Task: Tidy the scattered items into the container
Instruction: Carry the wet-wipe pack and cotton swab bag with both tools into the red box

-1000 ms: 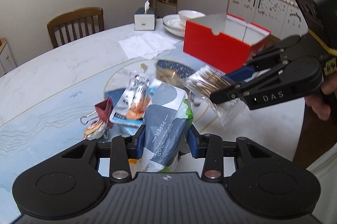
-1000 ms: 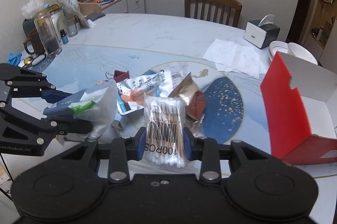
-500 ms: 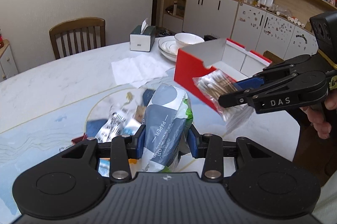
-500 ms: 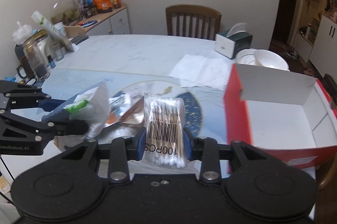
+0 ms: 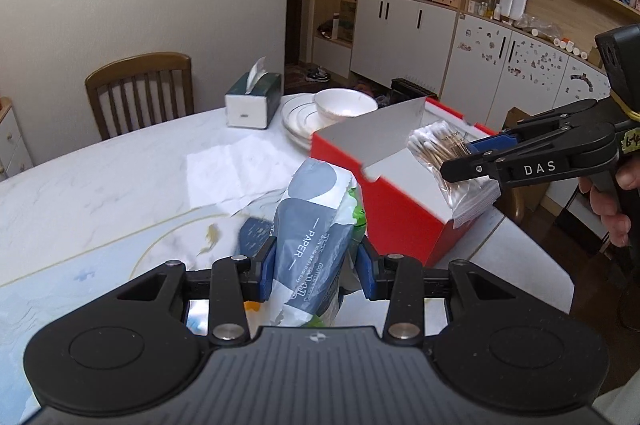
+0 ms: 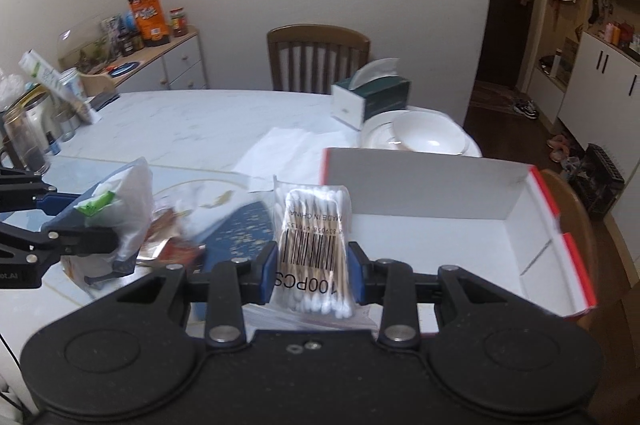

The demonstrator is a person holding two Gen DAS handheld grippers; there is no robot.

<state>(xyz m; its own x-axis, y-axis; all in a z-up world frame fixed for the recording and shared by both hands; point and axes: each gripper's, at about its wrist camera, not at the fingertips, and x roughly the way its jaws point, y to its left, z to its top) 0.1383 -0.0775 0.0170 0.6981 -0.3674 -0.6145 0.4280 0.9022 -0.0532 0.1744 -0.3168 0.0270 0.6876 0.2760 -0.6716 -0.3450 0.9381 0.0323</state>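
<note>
Both loads up off the worktop (image 5: 100, 185) now, nearly at the box (image 6: 440, 241)

We've got the left gripper (image 5: 316, 265) clamped on the tissue pack (image 5: 316, 217), the right gripper (image 6: 312, 273) clamped on the cotton swabs (image 6: 312, 237), lower centre; drop-off's next.

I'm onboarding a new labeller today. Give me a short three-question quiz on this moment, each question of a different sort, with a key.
1. True or false: the red box already holds several items.
2. What is the right gripper carrying? A) a tissue box B) a bag of cotton swabs C) a bowl
3. Fill in: the left gripper is shut on a grey-and-white ______ pack.

Key
1. False: the part of its white inside that shows is bare.
2. B: its fingers clamp the bag near the box's open top.
3. Paper, as printed on the wrapper.
</note>
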